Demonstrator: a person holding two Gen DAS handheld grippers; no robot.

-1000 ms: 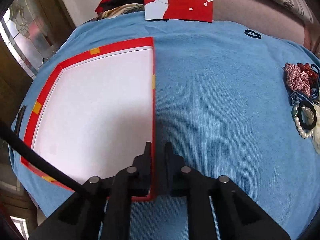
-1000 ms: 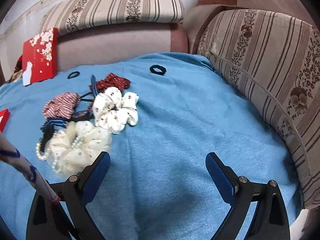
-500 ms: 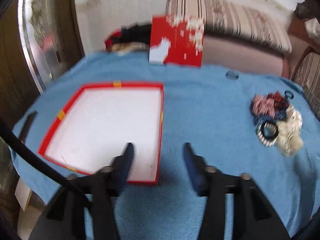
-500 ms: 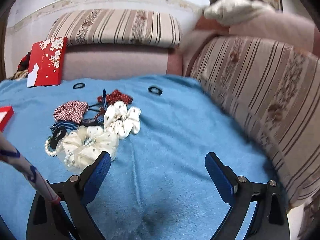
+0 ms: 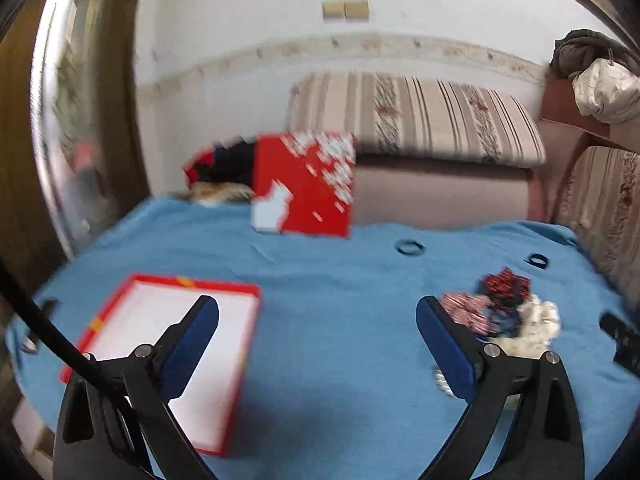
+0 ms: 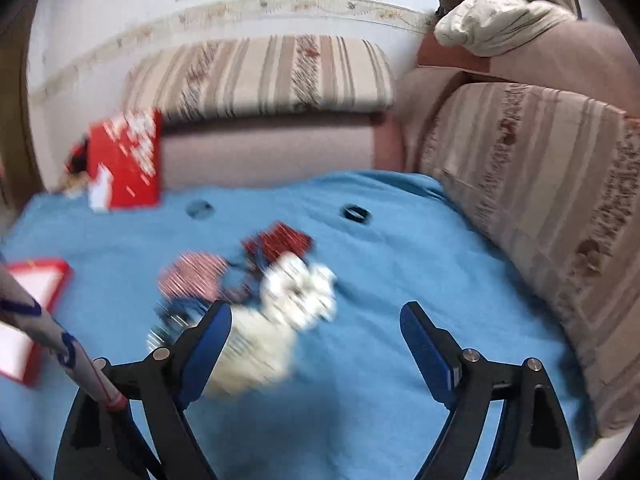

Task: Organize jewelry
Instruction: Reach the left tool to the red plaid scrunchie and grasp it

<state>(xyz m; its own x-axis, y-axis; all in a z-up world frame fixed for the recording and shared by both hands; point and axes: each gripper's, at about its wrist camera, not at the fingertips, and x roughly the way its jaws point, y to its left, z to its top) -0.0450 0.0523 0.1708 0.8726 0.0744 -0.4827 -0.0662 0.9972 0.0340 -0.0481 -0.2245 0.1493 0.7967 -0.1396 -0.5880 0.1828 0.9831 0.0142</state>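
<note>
Both tongs are seen empty above the blue terry cloth point(image 5: 340, 312). Left gripper point(image 5: 318, 322) is opening, jaws spread wide w/ nothing between them; a sec. ago its jaws were pinched on the near edge of the shallow red-rimmed white-lined cardboard tray point(image 5: 224, 344), now let go and left lying flat at the left of the cloth. Left view has since tipped up from the cloth to take in sofa and wall, so the gripper is judged to have been lifted away. Right gripper point(image 6: 316, 326) is closing slightly but stays wide, nothing gripped; its view has risen too.

Meaning for the task: tray is judged placed and ready, nothing in it yet; sorting not begun.

The pile of fabric scrunchies and bead bracelets (red, striped, cream-white) point(image 6: 280, 292) lies just beyond and partly behind the right gripper's left finger, blurred, so contact can't be told. In the left view the pile point(image 5: 504, 312) sits beyond the right finger, well apart from the tray. Two black hair-tie rings point(image 5: 409, 247) lie farther back, near the upright red card w/ white cat point(image 5: 308, 188).
</note>
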